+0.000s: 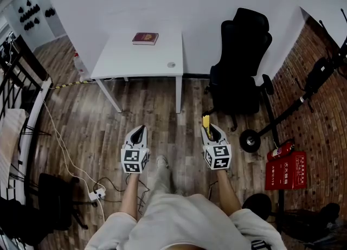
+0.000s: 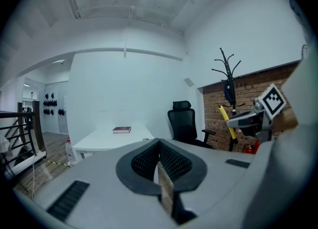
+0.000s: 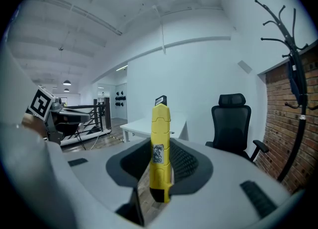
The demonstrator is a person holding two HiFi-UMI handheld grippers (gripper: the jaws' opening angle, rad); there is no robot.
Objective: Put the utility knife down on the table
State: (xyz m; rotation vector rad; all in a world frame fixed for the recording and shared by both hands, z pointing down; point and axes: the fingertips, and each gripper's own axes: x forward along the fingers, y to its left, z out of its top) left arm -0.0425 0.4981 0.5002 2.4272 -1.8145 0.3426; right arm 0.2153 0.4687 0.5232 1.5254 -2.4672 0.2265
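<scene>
Utility knife [image 3: 160,123] not yet down: it stands upright in the right tongs [image 3: 162,146].
These tongs clench its yellow body; the left tongs [image 2: 159,144] are closed on nothing. The white surface [image 1: 135,62], bearing a book [image 1: 145,38], stands well ahead across the wood floor [image 1: 152,108], so approach and set-down both remain.

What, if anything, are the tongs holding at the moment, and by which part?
The right tongs hold the yellow utility knife by its lower body; the left tongs hold nothing.
</scene>
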